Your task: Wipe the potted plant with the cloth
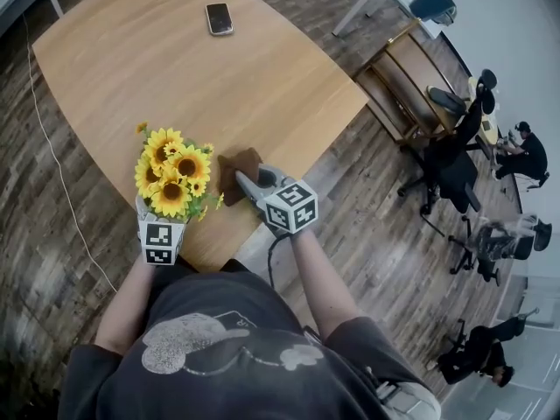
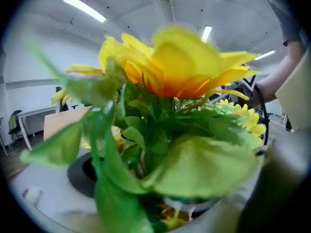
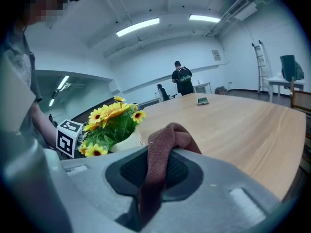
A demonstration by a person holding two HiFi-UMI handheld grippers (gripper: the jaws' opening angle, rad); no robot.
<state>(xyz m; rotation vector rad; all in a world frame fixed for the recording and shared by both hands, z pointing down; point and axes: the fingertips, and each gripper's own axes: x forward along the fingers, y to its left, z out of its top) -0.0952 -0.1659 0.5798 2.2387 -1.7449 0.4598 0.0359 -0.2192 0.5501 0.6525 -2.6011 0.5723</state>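
Two grippers: both are working at the near edge of the table (image 1: 262,77), one at the plant and the other just beside it
Left gripper (image 2: 165,191): its jaws are standing wide apart with the potted plant (image 1: 175,180) sitting between them; one dark pad (image 2: 82,171) is showing bare behind a leaf, so I am judging it as released and not clamping the pot (image 3: 127,142)
Right gripper (image 3: 154,181): it is clenching the cloth (image 3: 167,140), which is rising from between the jaws and folding over the top
Plant's place: it is standing close to the person, near the table edge, with the cloth just beside it on the right; whether the two are touching I cannot tell
Plant's handling: the flowers (image 1: 185,166) and leaves (image 2: 209,166) are looking thin and bendy, and the small white pot is seeming light and top-heavy, so I am expecting it to tip or slide under a firm push
Where to hold the plant: I am thinking of the pot wall under the rim, never the stems or petals
Cloth's handling: it is looking soft, limp and light, so it is wanting a pinch on a bunched fold, as now, leaving a loose part free for wiping
Phone (image 1: 219,18): it is lying at the far end of the table, well apart from the work
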